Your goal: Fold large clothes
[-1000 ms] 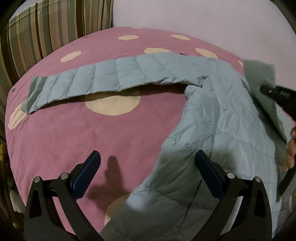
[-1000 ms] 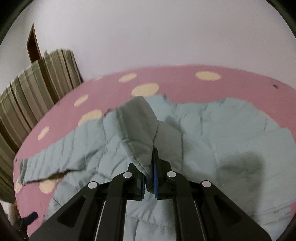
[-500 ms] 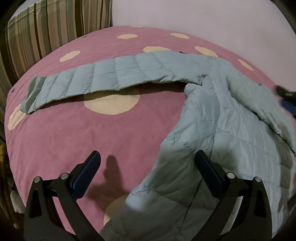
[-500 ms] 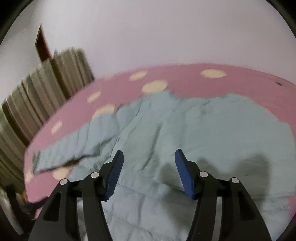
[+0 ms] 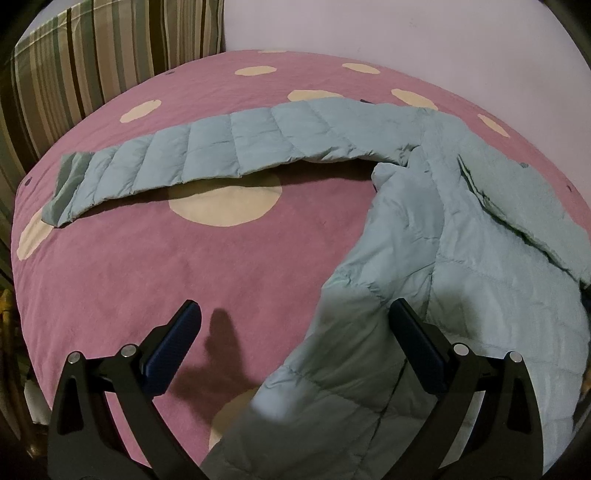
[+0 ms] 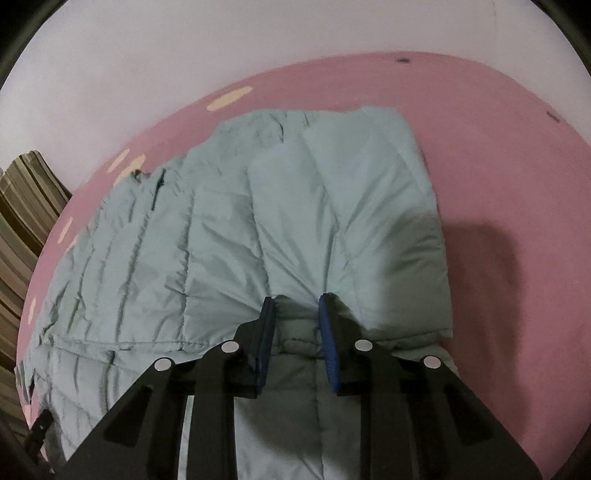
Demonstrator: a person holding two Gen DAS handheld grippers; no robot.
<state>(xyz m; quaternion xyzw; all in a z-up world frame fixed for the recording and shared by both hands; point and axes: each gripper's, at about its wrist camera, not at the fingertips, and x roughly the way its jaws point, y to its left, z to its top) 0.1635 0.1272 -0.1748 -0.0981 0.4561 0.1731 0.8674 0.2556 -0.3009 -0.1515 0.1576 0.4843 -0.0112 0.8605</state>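
Pale blue-green quilted puffer jacket (image 5: 461, 236) lies spread on a pink bedspread with cream polka dots (image 5: 147, 266). One long sleeve (image 5: 207, 162) stretches flat away from the body toward the far left, cuff end near the bed's edge. Right side of the jacket shows a panel folded back over the body, its edge running diagonally.

Left tool (image 5: 291, 332): jaws wide apart, nothing between them. It hangs above the bedspread at the jacket's near edge; the right finger overlaps the fabric in view, the left finger sits over bare pink cover. Contact with the jacket cannot be told. Tool's shadow falls on the bedspread between the fingers.

Right tool (image 6: 297, 325): blue pads (image 6: 267, 332) partly closed, a gap left between them. A bunched ridge of jacket (image 6: 258, 221) fabric sits in that gap; whether the pads actually press it is unclear, the view being soft here. Folds radiate from that spot.

Striped curtain (image 5: 92, 55) hangs at far left; plain pale wall (image 5: 406, 33) behind the bed.
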